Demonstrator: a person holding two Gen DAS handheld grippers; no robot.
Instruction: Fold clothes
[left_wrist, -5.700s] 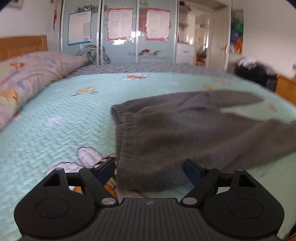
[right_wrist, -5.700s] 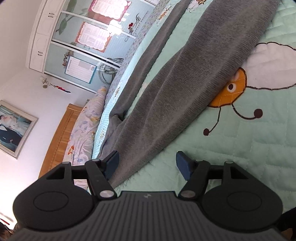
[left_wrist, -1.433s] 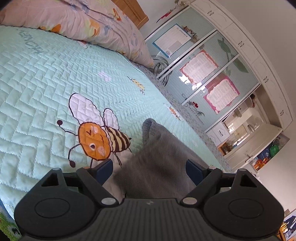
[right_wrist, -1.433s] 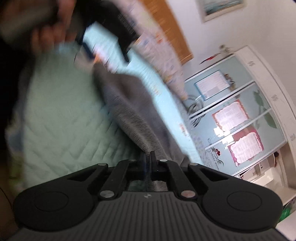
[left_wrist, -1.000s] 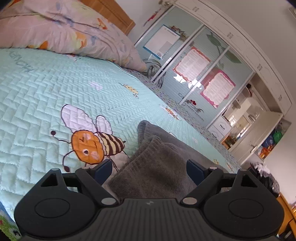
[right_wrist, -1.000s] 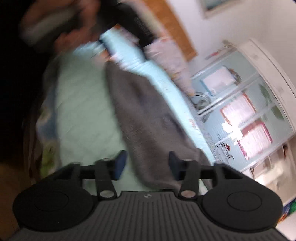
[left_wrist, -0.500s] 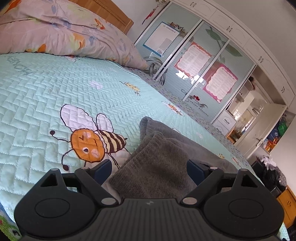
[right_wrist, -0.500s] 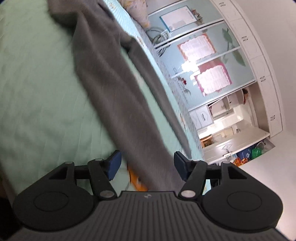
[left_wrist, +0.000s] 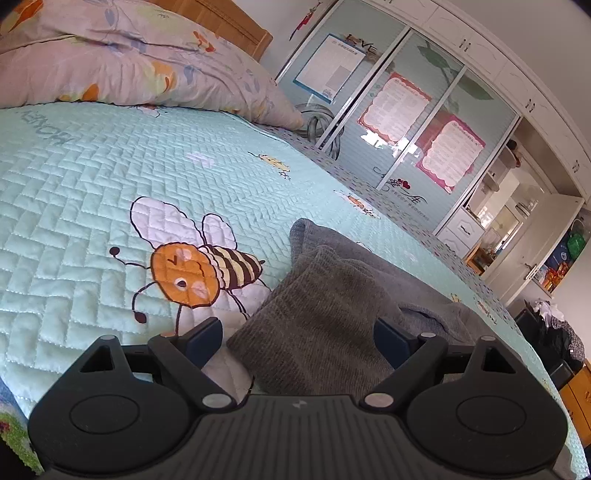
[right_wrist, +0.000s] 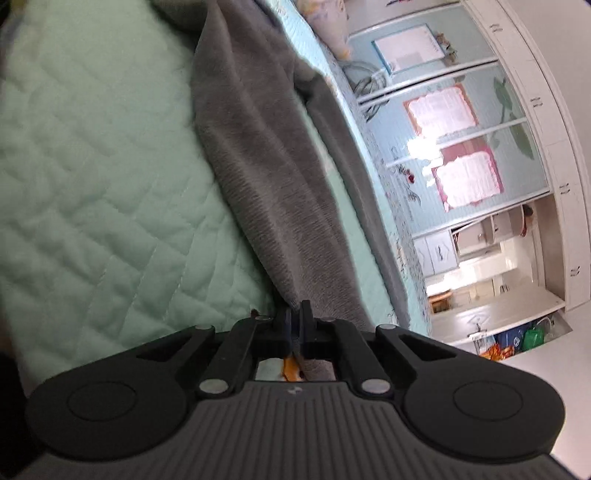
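Note:
A grey knitted sweater (left_wrist: 321, 317) lies on the mint quilted bedspread (left_wrist: 92, 192), its near end folded back over itself. My left gripper (left_wrist: 297, 339) hovers low over that folded end. It is open wide, with the fold between its fingers and the pads clear of it. In the right wrist view the sweater (right_wrist: 258, 177) runs as a long band from the top down to my right gripper (right_wrist: 294, 319). Its jaws are closing tight, pinching the sweater's edge. More grey cloth shows beneath the fingers.
A bee is printed on the bedspread (left_wrist: 192, 269) left of the sweater. A floral pillow (left_wrist: 122, 62) and a wooden headboard (left_wrist: 221, 26) lie at the far left. Sliding wardrobe doors (left_wrist: 399, 122) stand beyond the bed. A dark heap (left_wrist: 554, 336) sits at the right.
The right gripper's jaws, open half a second ago with the sweater between them, are shut on its edge. The left gripper has barely moved and stays open.

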